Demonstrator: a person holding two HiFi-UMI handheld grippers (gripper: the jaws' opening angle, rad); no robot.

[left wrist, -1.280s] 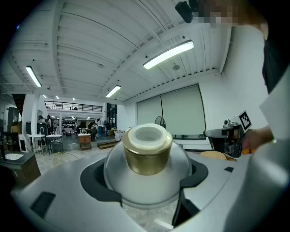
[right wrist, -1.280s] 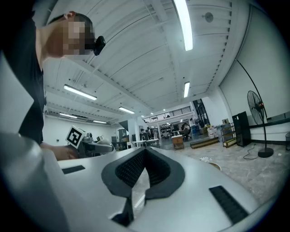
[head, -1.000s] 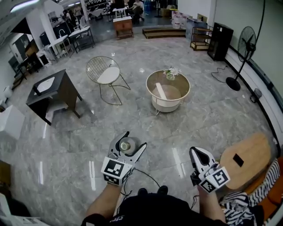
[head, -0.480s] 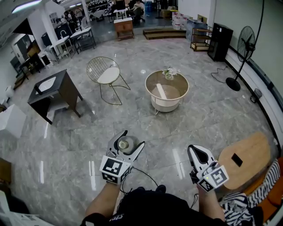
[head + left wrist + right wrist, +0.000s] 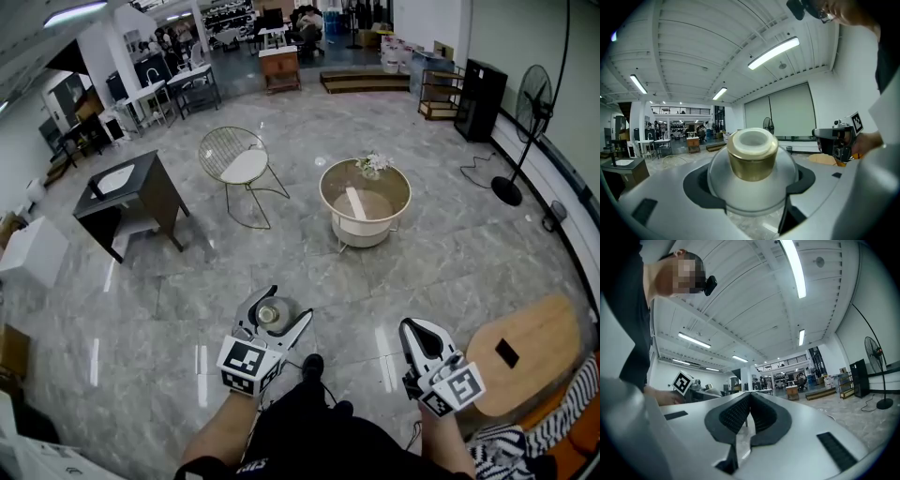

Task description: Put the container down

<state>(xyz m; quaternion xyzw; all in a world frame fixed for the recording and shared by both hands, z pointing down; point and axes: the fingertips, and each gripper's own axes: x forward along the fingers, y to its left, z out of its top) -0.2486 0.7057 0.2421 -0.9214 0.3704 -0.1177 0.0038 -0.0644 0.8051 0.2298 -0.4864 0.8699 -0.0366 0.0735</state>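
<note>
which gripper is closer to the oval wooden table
Right. The right gripper is just left of the oval wooden table; the left gripper, gripping the container, is farther left.

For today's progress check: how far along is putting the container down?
Done: the left gripper has the container clamped. In hand: it is held in the air over the floor; the right gripper is shut and empty. Left: lowering it onto a surface and releasing.
</note>
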